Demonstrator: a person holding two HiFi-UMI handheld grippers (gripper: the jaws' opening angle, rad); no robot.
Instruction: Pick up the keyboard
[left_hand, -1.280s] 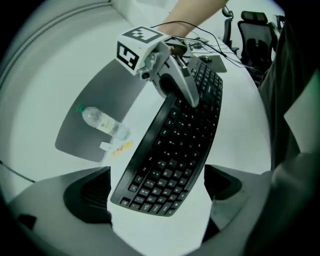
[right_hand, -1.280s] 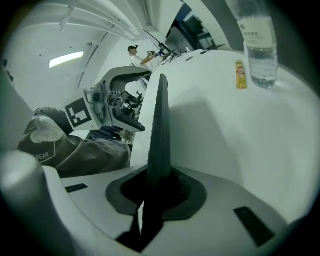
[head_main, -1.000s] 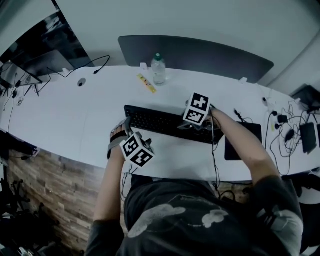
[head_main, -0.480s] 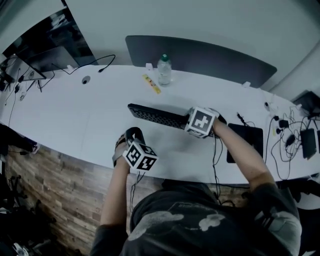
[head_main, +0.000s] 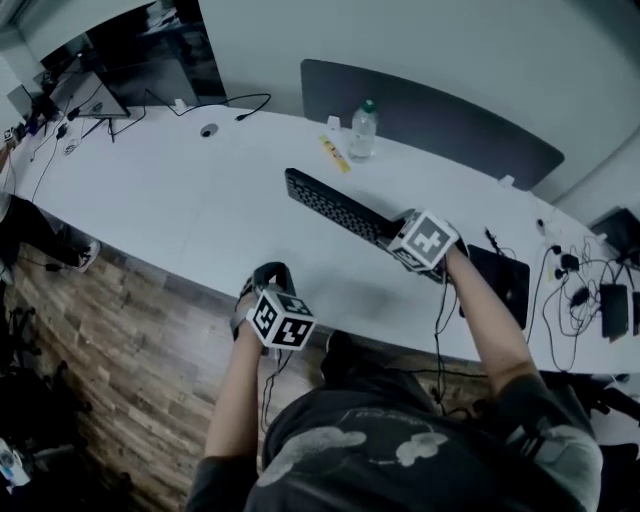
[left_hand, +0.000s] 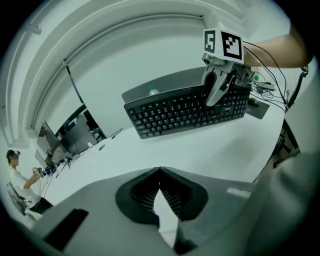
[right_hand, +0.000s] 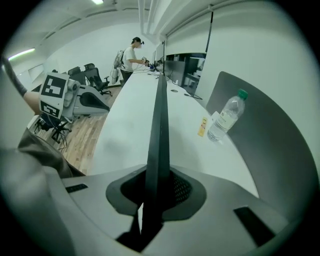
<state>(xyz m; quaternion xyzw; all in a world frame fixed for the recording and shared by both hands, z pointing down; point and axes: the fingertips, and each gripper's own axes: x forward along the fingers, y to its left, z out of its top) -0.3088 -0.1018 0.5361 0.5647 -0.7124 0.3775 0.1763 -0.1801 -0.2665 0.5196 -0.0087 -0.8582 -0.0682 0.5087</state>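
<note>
The left gripper (left_hand: 159, 175) sits closest, hanging over the near edge of the long white surface (head_main: 180, 190). Its fingers (left_hand: 137, 192) are pressed together with nothing in them. There's wood-plank floor (head_main: 130, 330) below that edge.

A bit further in, the right gripper (right_hand: 157, 187) has its fingers clamped on the right end of the black keyboard (head_main: 335, 205). The keyboard is up off the surface and tipped on its long edge, keys turned toward the near side. I can't tell if its far end touches down, and the key legends are too small to read.

Just right of that a dark pad (head_main: 510, 275) lies flat, with a tangle of cables (head_main: 580, 280) past it.

Further back is a clear plastic bottle (head_main: 362, 130) with a green cap, standing upright. The label isn't readable and I can't make out how full it is. A little yellow strip (head_main: 333, 153) lies beside it, print way too tiny to read. Behind those, a grey curved panel (head_main: 430, 115) runs along the back edge.

Way down the far end there are monitors (right_hand: 182, 70), office chairs (right_hand: 92, 75) and a person (right_hand: 132, 55) standing.
</note>
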